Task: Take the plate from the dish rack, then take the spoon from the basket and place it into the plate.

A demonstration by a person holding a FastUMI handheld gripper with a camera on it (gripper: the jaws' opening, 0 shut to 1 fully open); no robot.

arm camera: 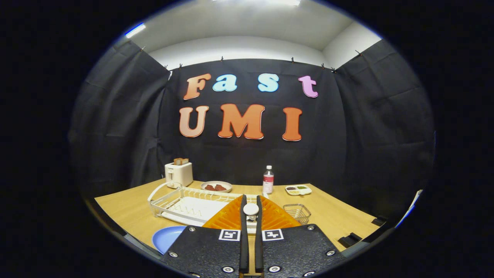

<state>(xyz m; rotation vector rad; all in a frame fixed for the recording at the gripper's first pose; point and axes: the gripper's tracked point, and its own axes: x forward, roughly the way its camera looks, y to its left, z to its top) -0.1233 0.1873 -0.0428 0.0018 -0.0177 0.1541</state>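
My gripper [251, 200] is shut on a white spoon [251, 209], whose rounded end shows in the narrow gap between the two orange fingers [225, 218]. It hangs above the table. The blue plate [166, 237] lies flat on the wooden table, down to the left of the fingers and in front of the white dish rack [181, 202]. The rack stands just beyond the fingers to the left and holds no dishes. A small wire basket [297, 212] sits just right of the fingers, and I see nothing in it.
At the back of the table [127, 208] stand a white toaster [178, 173] with bread, a plate of food [216, 187], a bottle [268, 180] and a small divided dish [298, 189]. Black clamps [349, 240] sit on the table's right edge.
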